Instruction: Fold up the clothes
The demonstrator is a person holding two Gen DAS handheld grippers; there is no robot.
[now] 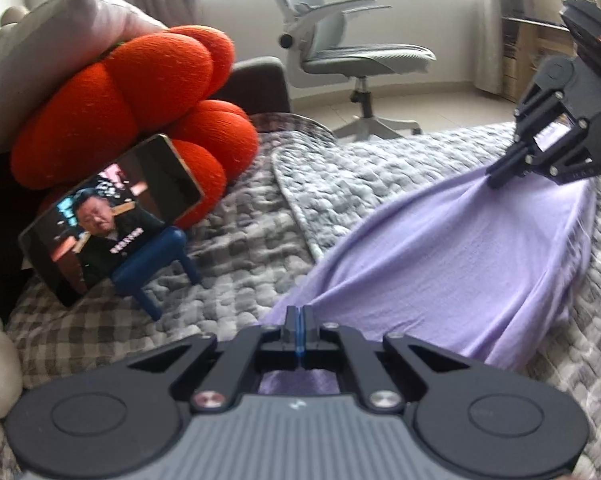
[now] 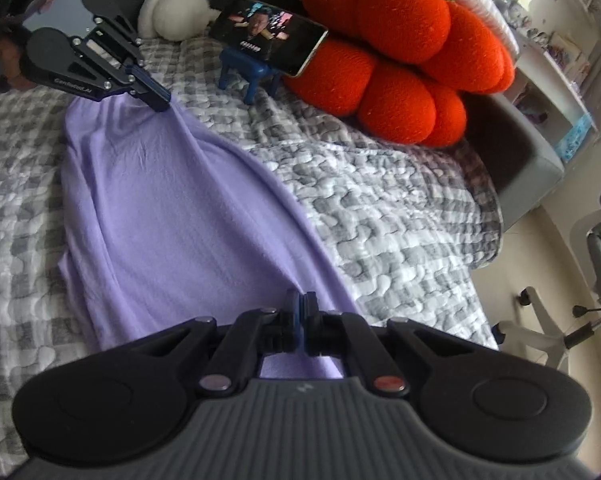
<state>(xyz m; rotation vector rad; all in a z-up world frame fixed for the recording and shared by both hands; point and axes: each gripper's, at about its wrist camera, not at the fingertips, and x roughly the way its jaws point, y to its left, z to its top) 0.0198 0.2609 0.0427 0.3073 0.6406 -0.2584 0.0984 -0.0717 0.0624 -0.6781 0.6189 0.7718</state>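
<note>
A lilac garment (image 1: 456, 256) lies stretched over the grey checked quilt (image 1: 244, 216). My left gripper (image 1: 299, 312) is shut on one corner of the cloth, which bunches into its closed jaws. In the same view my right gripper (image 1: 494, 178) pinches the opposite corner at the right. The right wrist view shows the lilac garment (image 2: 180, 216) from the other end: my right gripper (image 2: 301, 298) is shut on the near edge, and my left gripper (image 2: 162, 104) clamps the far corner at the upper left. The cloth runs taut between the two grips.
A phone (image 1: 108, 216) playing a video leans on a small blue stand (image 1: 156, 264) beside an orange lobed cushion (image 1: 140, 100). A grey office chair (image 1: 340, 48) stands on the floor beyond the bed. A white plush (image 2: 172, 12) sits near the headboard.
</note>
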